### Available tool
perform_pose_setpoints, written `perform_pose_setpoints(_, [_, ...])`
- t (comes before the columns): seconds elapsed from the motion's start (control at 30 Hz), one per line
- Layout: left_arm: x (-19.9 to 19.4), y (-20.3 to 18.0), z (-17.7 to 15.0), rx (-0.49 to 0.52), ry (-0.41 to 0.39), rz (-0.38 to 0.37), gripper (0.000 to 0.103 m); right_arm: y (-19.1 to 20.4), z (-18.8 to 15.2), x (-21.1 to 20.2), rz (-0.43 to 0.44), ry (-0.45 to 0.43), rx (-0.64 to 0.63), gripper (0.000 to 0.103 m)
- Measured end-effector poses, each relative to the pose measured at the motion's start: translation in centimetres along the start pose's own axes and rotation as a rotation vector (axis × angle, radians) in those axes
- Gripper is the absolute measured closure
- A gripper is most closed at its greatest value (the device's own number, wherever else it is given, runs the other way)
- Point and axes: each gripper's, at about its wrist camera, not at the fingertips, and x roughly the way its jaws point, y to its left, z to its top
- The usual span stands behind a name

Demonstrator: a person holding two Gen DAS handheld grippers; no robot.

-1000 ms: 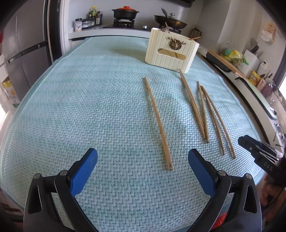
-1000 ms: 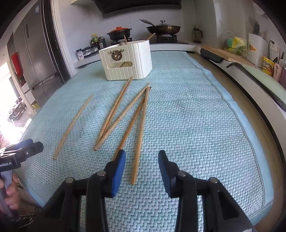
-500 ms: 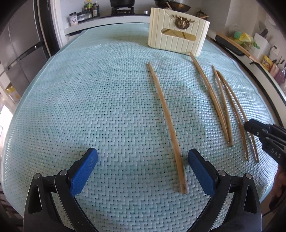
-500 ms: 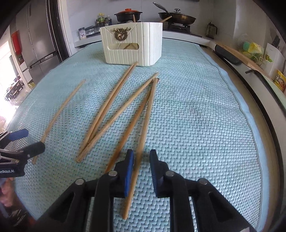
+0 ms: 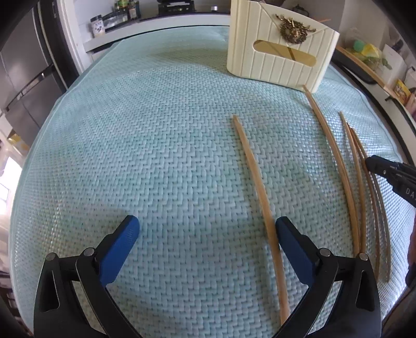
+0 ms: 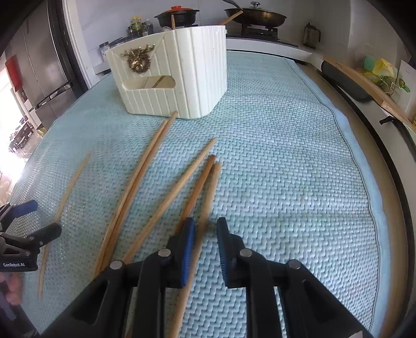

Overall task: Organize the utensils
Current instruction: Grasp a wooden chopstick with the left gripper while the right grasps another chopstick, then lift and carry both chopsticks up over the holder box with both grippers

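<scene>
The left gripper [image 5: 206, 226] is hanging low over the near edge of the mat [image 5: 156, 156] with its jaws spread wide and nothing gripped. A lone chopstick [image 5: 256, 176] is lying flat, running from mid-mat back toward the near edge, its near end passing just inside the right-hand finger [image 5: 291, 241]; whether they are touching cannot be told. Over by the mat's right side, the right gripper [image 6: 206, 226] is pointing down at the other chopsticks [image 6: 140, 176], which are fanning out from the near edge toward the box [image 6: 182, 78]. Its jaws have just been closing and are now standing narrow. The rightmost stick [image 6: 212, 187] is lying between them, hugging the left pad [image 6: 188, 247], with a sliver of mat showing before the right pad, so the pads are not clamping it. The cream box is standing upright near the far edge of the mat. The tip of the longest pair is nearly touching its base, and two sticks [image 6: 172, 22] are poking out of its top.
</scene>
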Motion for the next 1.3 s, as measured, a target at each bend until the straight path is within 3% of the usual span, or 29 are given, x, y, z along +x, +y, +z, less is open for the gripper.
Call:
perform_pose_setpoints(0.37, [2.3, 0.5, 4.2, 0.043, 0.060, -0.018, 0.001, 0.0, 2.7, 1.5, -0.018, 0.033, -0.027, 0.087])
perform_pose_setpoints(0.57, [2.1, -1.5, 5.6, 0.094, 0.066, -0.053, 0.033, 0.1, 4.0, 2.3, -0.024, 0.065, -0.035, 0.087])
perform_pose_setpoints(0.67, [2.0, -2.6, 6.0, 0.110, 0.065, -0.070, 0.054, 0.3, 4.5, 2.6, -0.036, 0.080, -0.054, 0.088])
perform_pose_setpoints(0.8, [2.2, -3.4, 6.6, 0.119, 0.077, -0.103, 0.095, 0.3, 5.1, 3.0, -0.033, 0.088, -0.054, 0.096])
perform_pose_setpoints(1.03, [1.5, -1.6, 6.4, 0.037, 0.039, -0.176, 0.099, -1.2, 5.4, 2.6, 0.032, 0.072, 0.008, 0.096])
perform_pose_setpoints(1.3, [-6.0, 1.1, 6.3, 0.011, -0.129, -0.259, 0.100, -1.7, 5.3, -4.0, 0.135, -0.075, 0.045, 0.096])
